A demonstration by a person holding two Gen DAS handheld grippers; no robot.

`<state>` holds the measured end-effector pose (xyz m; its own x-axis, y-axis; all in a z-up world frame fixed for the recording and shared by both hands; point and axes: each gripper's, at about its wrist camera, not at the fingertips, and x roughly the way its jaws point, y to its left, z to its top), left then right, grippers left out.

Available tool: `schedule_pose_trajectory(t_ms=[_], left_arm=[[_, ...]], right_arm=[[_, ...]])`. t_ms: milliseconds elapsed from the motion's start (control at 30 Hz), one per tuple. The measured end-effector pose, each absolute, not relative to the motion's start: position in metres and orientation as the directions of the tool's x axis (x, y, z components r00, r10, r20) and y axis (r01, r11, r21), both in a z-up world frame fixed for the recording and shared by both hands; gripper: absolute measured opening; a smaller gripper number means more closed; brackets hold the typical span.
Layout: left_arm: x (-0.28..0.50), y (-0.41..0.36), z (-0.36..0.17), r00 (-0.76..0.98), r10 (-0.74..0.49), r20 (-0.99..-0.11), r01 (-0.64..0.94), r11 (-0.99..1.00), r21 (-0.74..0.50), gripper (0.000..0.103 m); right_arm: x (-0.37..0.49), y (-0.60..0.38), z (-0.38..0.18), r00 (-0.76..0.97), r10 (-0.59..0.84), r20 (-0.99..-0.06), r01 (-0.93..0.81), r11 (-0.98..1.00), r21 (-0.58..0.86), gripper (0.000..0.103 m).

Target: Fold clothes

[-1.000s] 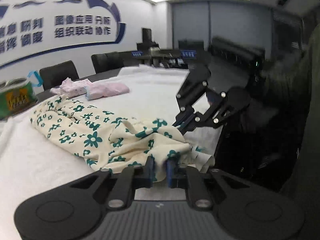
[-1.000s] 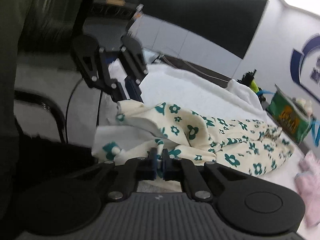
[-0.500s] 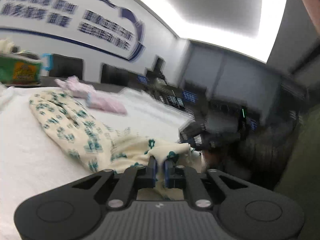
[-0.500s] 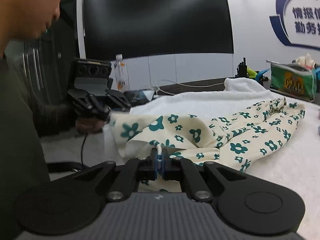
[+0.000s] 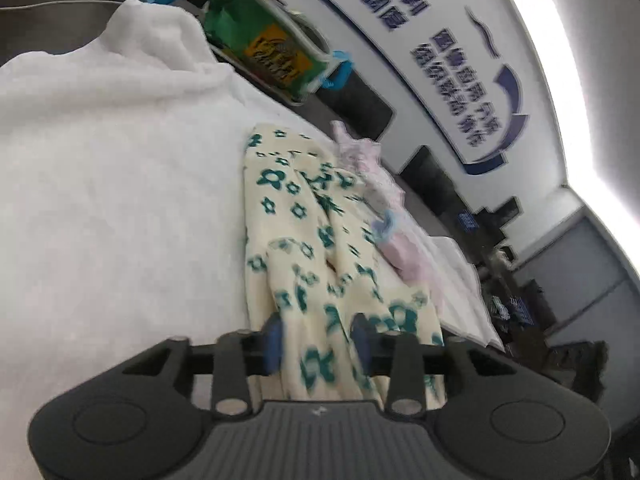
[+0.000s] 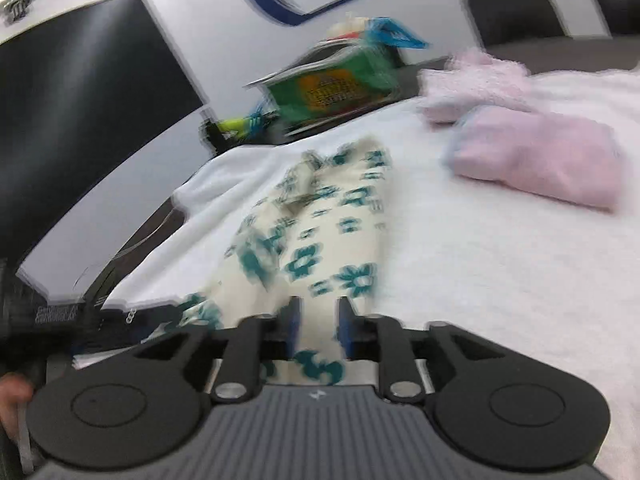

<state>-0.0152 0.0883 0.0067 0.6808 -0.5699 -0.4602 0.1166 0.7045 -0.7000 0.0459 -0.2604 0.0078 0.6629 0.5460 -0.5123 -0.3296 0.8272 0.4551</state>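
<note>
Both tongs, left gripper (image 5: 316, 340) and right gripper (image 6: 318, 326), jaws parted around near edge of flowered garment (image 5: 304, 240), which lies stretched long on white towel (image 5: 112, 184); unfolded as yet, beside two folded pink items (image 6: 536, 160); folding largely remains.

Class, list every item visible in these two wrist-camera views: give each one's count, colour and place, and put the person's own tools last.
floral garment: one, cream with teal flowers, stretched along the white cover, near end between both grippers' fingers.
pink clothes: two bundles, pale pink, on the cover beyond the floral garment.
white cover: one, white, spread over the table.
green box: one, green with an orange label, at the cover's far edge.
dark screen: one, black, on the wall.
wall lettering: blue, on the white wall.
left gripper: one, black with blue pads, jaws apart.
right gripper: one, black with blue pads, jaws apart.
</note>
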Motion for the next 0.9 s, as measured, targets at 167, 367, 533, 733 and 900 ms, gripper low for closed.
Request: schedule_pose_trajectory(t_ms=[167,367,533,733,900], left_arm=[[-0.082,0.094,0.02,0.741,-0.576,-0.346,0.279,0.733,-0.621,0.082],[-0.106,0.05,0.025,0.702,-0.563,-0.437,0.479,0.827,-0.295,0.086],[-0.095,0.024,0.016,0.69,-0.471,-0.55,0.504,0.858,-0.102,0.055],[-0.082,0.027,0.014,0.632,-0.499,-0.592,0.551,0.827,-0.109,0.003],[-0.112,0.032,0.028,0.602,-0.529,-0.598,0.632,0.774,-0.048,0.002]], right_arm=[[-0.012,-0.297,0.027,0.735,0.563,-0.379,-0.435,0.82,0.373,0.065],[-0.075,-0.257,0.005,0.598,0.635,-0.489,-0.709,0.704,0.047,0.078],[-0.086,-0.223,-0.012,0.578,0.593,-0.56,-0.777,0.61,-0.156,0.076],[-0.069,-0.217,-0.008,0.584,0.589,-0.559,-0.759,0.64,-0.119,0.019],[-0.088,-0.226,-0.001,0.555,0.623,-0.551,-0.804,0.572,-0.164,0.012]])
